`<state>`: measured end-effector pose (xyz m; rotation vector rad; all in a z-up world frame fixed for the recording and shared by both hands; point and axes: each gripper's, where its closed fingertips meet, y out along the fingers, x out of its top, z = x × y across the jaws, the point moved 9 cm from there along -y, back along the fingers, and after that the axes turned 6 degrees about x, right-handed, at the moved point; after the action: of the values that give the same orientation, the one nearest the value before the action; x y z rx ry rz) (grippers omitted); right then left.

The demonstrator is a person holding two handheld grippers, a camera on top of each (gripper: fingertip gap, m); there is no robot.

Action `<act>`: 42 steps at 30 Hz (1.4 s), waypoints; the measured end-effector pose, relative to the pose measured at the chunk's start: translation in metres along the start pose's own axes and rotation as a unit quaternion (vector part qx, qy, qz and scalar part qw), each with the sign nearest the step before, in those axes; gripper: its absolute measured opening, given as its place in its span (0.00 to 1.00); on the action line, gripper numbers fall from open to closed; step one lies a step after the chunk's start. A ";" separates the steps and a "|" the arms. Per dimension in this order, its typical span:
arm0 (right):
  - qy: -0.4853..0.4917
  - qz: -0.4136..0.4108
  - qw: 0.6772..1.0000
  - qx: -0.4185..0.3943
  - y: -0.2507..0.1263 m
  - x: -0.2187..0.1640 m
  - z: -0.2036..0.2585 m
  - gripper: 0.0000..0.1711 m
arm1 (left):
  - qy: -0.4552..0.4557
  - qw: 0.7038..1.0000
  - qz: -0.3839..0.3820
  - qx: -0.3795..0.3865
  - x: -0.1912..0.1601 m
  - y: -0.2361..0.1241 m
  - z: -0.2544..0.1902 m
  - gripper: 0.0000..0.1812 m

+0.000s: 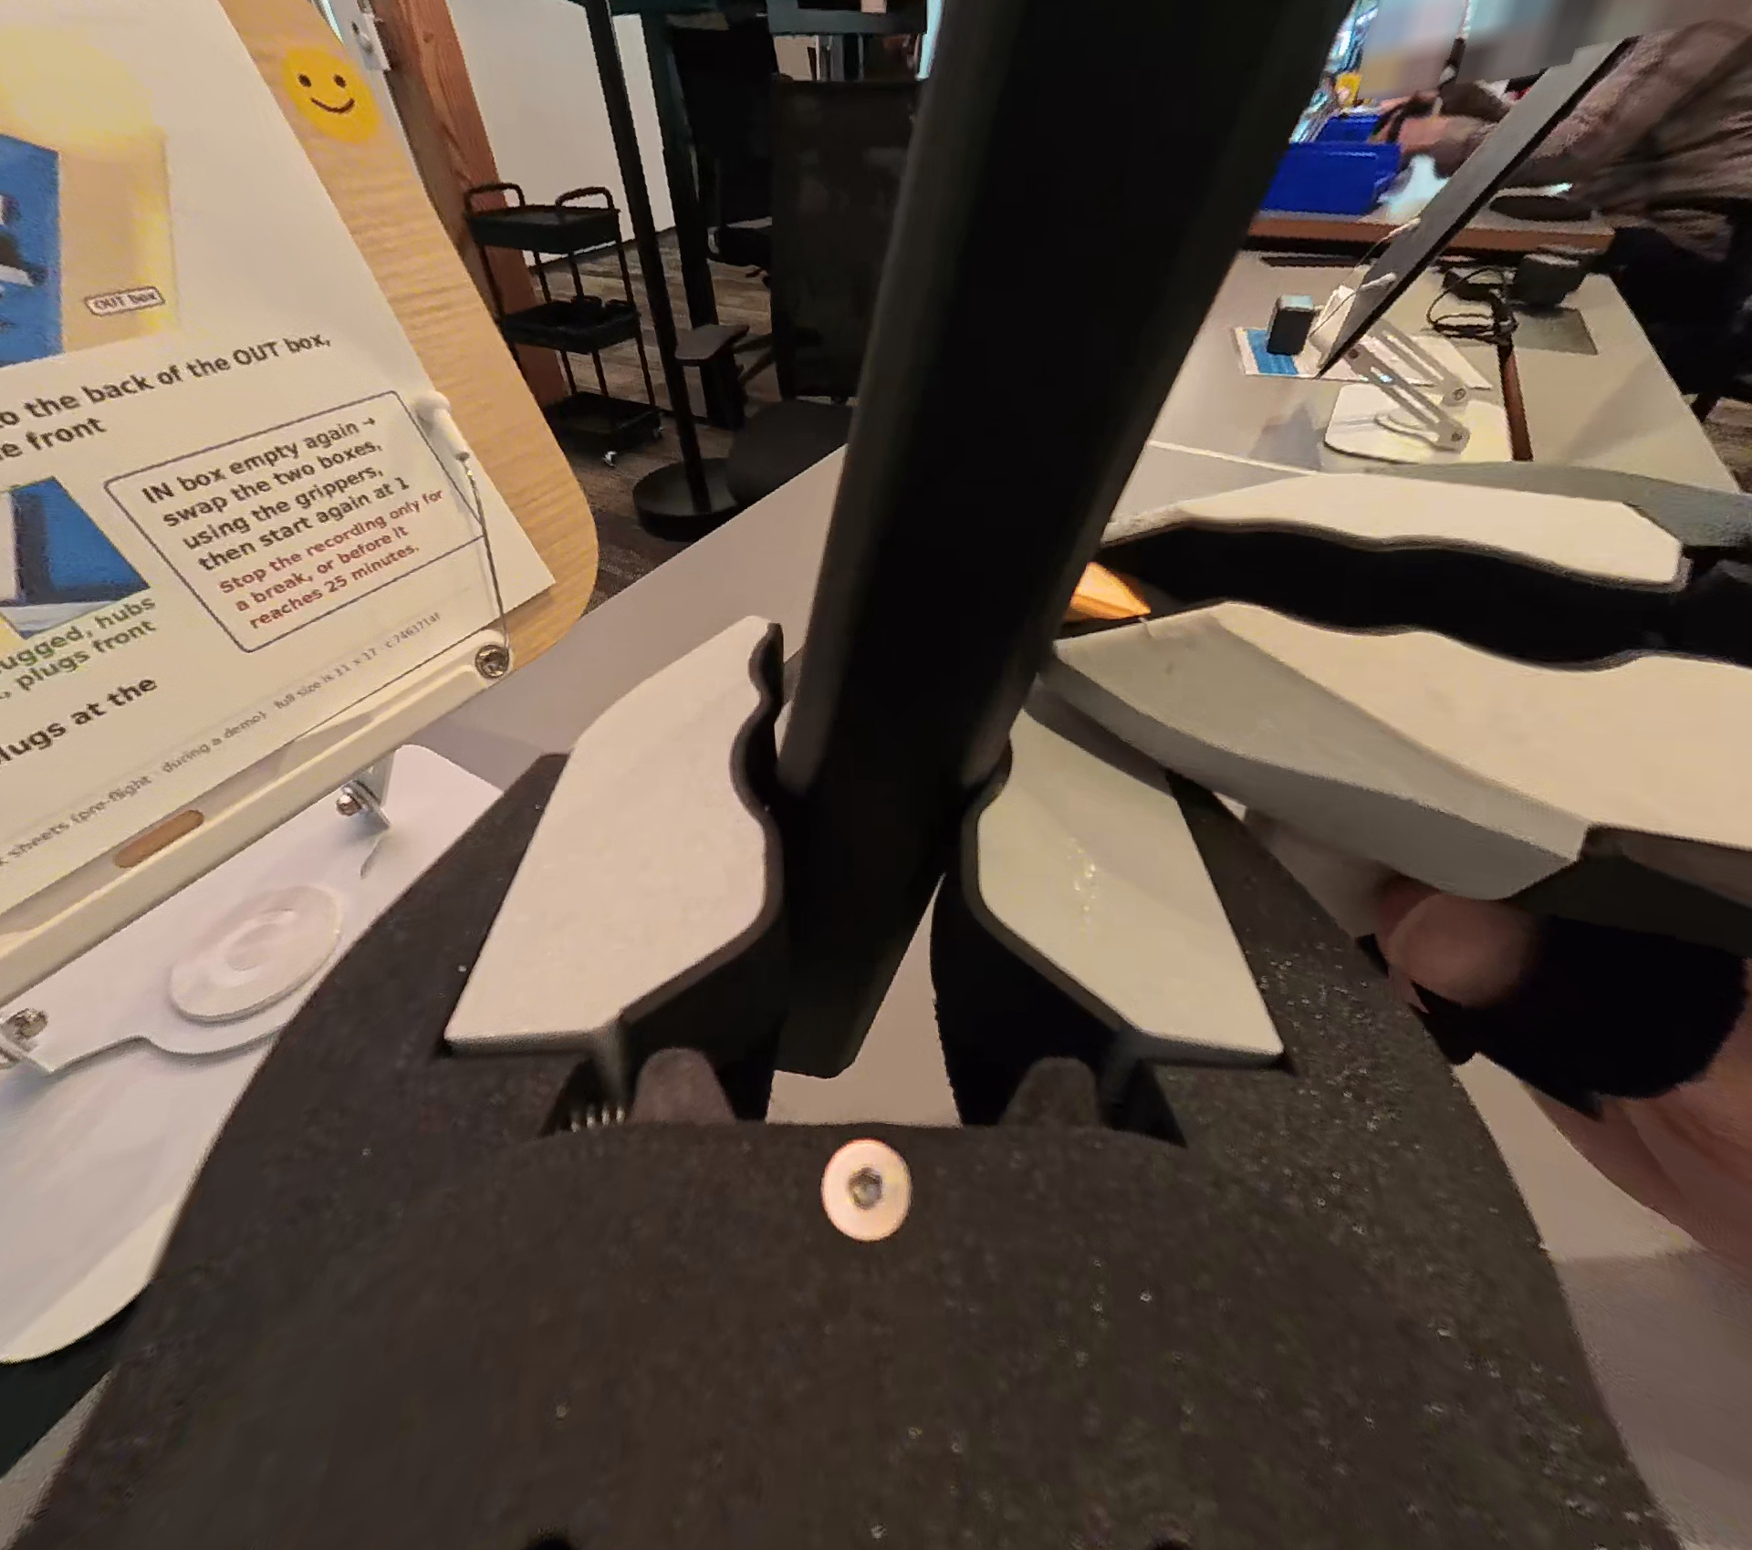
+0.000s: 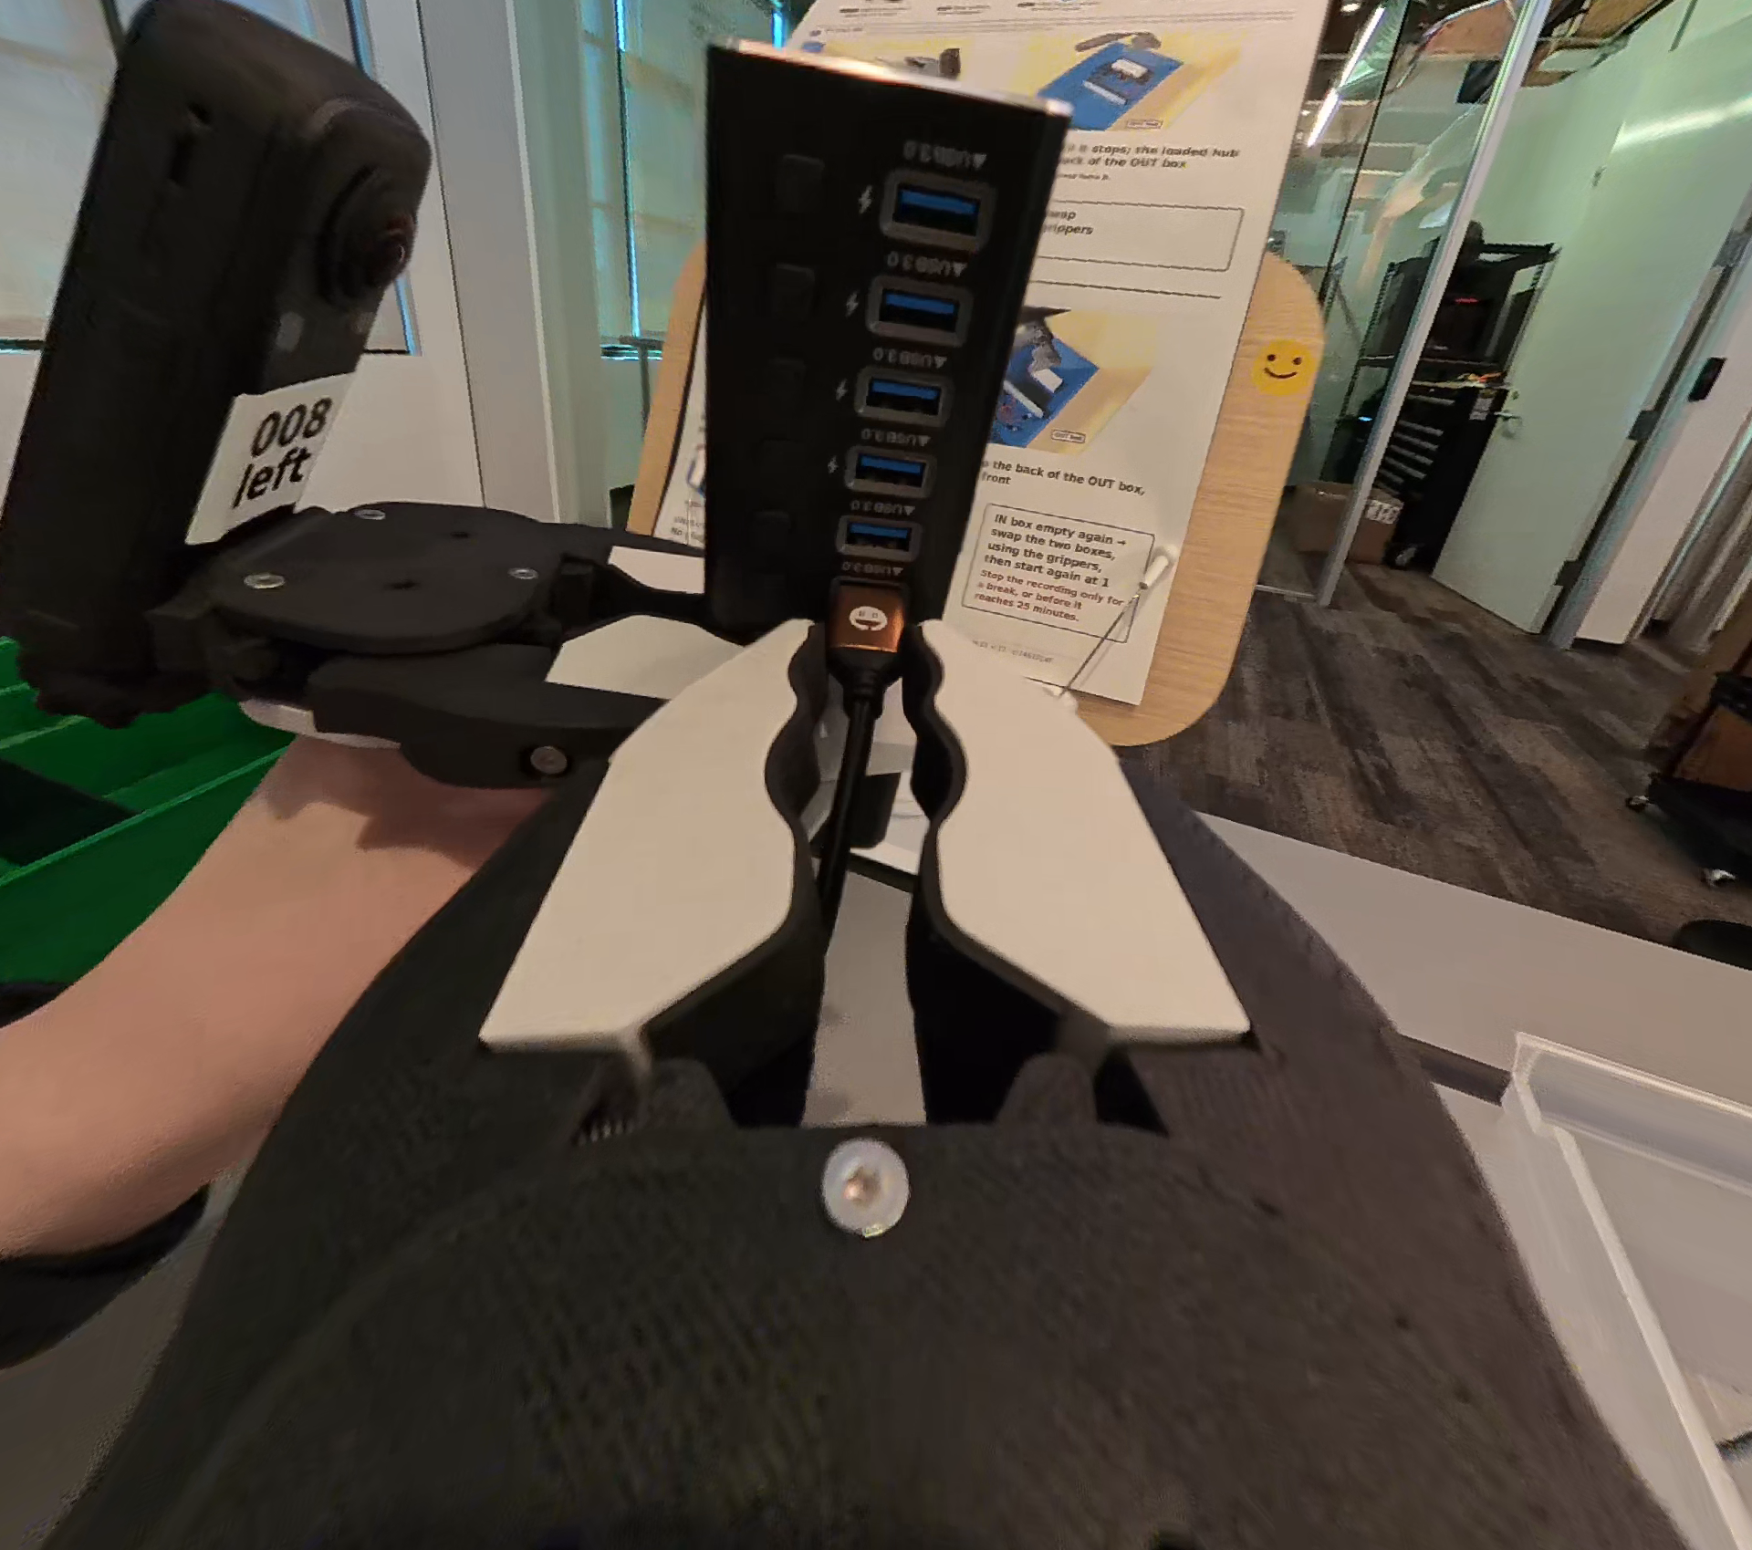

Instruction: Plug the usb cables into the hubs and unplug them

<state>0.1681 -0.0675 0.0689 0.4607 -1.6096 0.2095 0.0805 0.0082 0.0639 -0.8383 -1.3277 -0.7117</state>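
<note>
The left gripper [image 1: 877, 756] is clamping the lower end of a black USB hub [image 1: 1090, 272], its two pale fingers [image 1: 645, 832] pressing against the hub's sides. In the left wrist view the hub is rising from the middle of the frame toward 12 o'clock, leaning slightly toward 1 o'clock, with its plain back facing the camera.

In the right wrist view the same hub [image 2: 853, 329] is standing upright at the centre, showing a column of blue ports [image 2: 934, 211] running down its face. The right gripper [image 2: 863, 651] is closing around a USB cable [image 2: 848, 775]: its fingertips are sitting on either side of the copper-coloured plug [image 2: 865, 623], which is sitting at the hub's lowest port. How deep the plug is seated cannot be told. The black cord is trailing down toward 6 o'clock between the fingers.

The left gripper [image 2: 664, 632] is reaching in from 9 o'clock in that view, with a black camera [image 2: 218, 253] mounted on it and a bare forearm [image 2: 237, 936] beneath it. A green bin [image 2: 114, 822] is lying at 9 o'clock behind the arm.

An instruction sheet [image 2: 1081, 329] on a wooden board with a yellow smiley sticker [image 2: 1282, 365] is standing behind the hub at 1 o'clock. The grey table [image 1: 1213, 405] is stretching toward 2 o'clock in the left wrist view.
</note>
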 end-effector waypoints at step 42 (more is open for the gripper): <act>-0.052 -0.140 0.985 0.085 -0.118 0.123 -0.096 0.09 | -0.043 0.996 -0.031 -0.071 0.036 -0.044 0.027 0.17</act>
<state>0.3001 -0.1552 0.1836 0.8351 -1.6133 0.1106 0.0330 0.0087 0.1064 -0.9540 -1.3967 -0.8350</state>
